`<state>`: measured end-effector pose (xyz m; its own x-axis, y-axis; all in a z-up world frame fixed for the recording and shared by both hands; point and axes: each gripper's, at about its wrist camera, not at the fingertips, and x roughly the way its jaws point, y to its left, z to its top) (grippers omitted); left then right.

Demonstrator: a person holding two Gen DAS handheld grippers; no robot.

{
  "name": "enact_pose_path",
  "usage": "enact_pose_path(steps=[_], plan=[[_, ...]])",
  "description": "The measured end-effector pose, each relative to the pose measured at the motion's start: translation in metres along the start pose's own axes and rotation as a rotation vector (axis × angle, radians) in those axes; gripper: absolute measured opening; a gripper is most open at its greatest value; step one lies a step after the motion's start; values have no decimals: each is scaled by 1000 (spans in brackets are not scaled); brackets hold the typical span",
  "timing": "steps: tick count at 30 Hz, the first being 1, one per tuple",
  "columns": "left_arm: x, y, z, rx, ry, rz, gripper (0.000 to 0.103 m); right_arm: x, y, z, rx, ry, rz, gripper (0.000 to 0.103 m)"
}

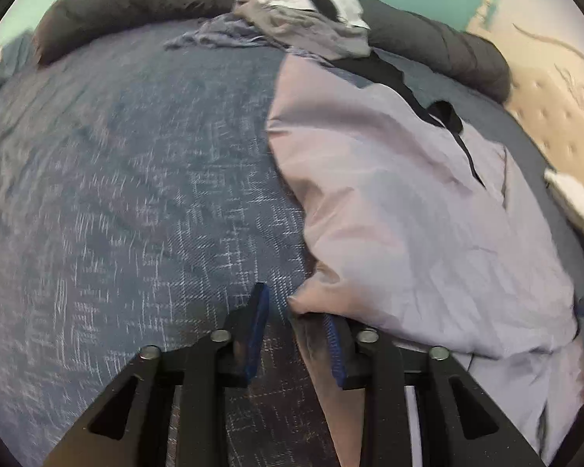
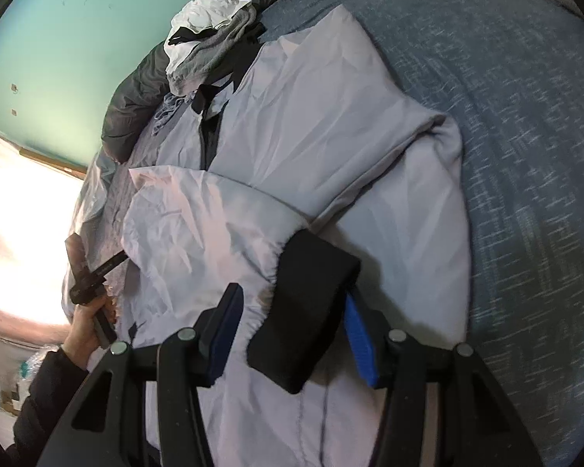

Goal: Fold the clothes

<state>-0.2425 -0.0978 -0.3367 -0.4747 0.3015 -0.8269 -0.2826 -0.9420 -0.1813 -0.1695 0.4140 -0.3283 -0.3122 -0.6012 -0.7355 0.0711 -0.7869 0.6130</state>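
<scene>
A blue bed carries the pale jacket, mid-right in frame. The left claw is open beside its corner. The right claw straddles a black cuff, not clamped. Slick fabric could slip, undoing the fold.

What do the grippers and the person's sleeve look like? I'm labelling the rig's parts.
Both the left gripper and the right gripper have matte black frames with triangular cut-outs, round silver pivot pins, and blue ribbed pads on their fingers. The person's hand comes out of a dark quilted sleeve.
</scene>
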Motion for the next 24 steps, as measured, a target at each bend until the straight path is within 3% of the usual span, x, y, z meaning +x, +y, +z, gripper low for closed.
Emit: enact_pose_path(steps=[6,8,10,12,15,24], plan=[[-20,-5,5,61,-16,34,9,4,0,-3,33,-6,17,54],[-23,-8,8,77,-13,46,9,8,3,-6,12,3,-11,49],[-25,-11,10,92,-9,64,9,9,4,-9,1,11,-13,16],[-26,-13,13,101,-6,83,9,5,7,-13,-21,6,-18,4],[-26,-13,14,105,-3,105,9,-7,12,-17,-41,-1,4,3],[3,-16,7,183,72,182,9,-3,8,-40,-78,29,-110,2]])
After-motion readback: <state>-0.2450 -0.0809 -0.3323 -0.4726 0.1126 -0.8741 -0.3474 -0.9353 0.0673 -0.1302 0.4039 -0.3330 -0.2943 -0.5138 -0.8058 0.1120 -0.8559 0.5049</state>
